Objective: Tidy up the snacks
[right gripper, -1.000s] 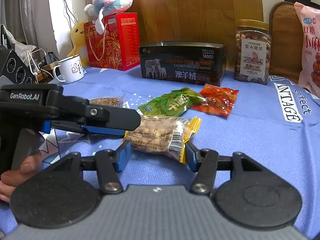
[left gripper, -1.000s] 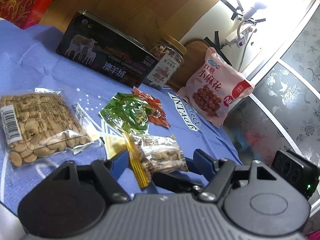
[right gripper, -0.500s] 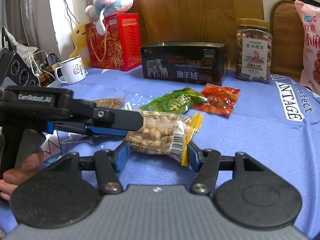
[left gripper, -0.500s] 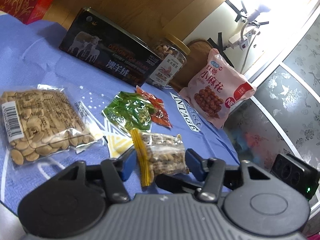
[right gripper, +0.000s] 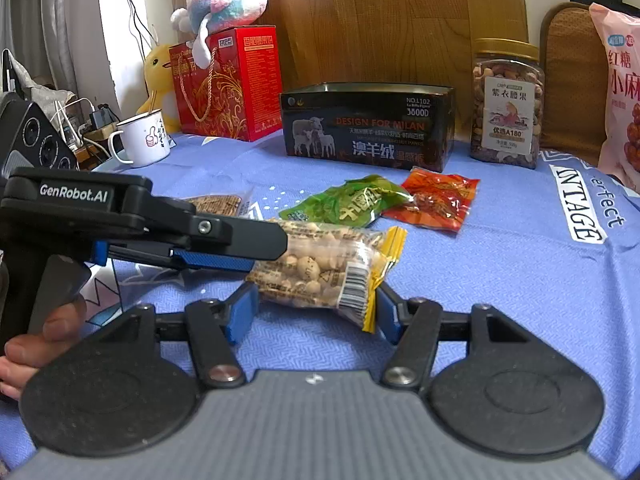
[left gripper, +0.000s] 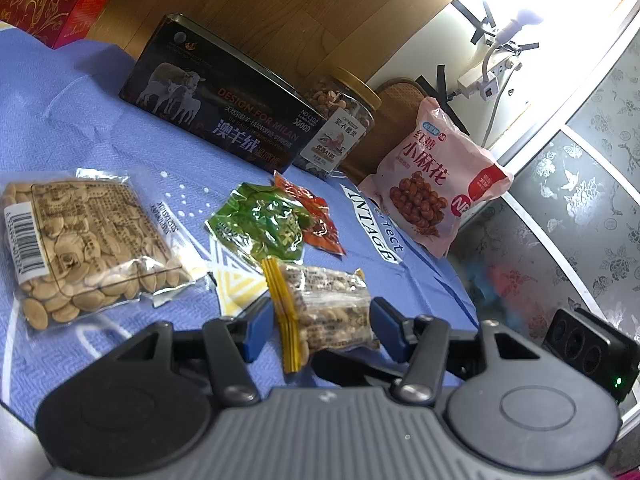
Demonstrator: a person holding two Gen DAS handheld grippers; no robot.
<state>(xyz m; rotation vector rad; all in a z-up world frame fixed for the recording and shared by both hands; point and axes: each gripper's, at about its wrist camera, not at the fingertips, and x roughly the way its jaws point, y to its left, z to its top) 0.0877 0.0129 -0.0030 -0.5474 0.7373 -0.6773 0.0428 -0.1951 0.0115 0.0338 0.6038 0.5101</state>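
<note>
Right wrist view: peanut packet [right gripper: 332, 272] sits between the right gripper [right gripper: 312, 308] fingers, jaws having just eased wider; contact unclear. Left gripper [left gripper: 316, 320], jaws lately narrowed, clenches the packet's far end. Beyond the fingers lie a green packet [right gripper: 352, 206] and a red packet [right gripper: 438, 198] on the bench [right gripper: 520, 280].

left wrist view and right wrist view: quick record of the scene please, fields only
item in play: nut packet, between the fingers of both grippers
left gripper: jaws have just been closing, pads on the nut packet
right gripper: fingers either side of the nut packet, pressing or not unclear
loose on blue cloth: green packet, red packet, seed bag
back row: black tin, nut jar, pink bag
</note>
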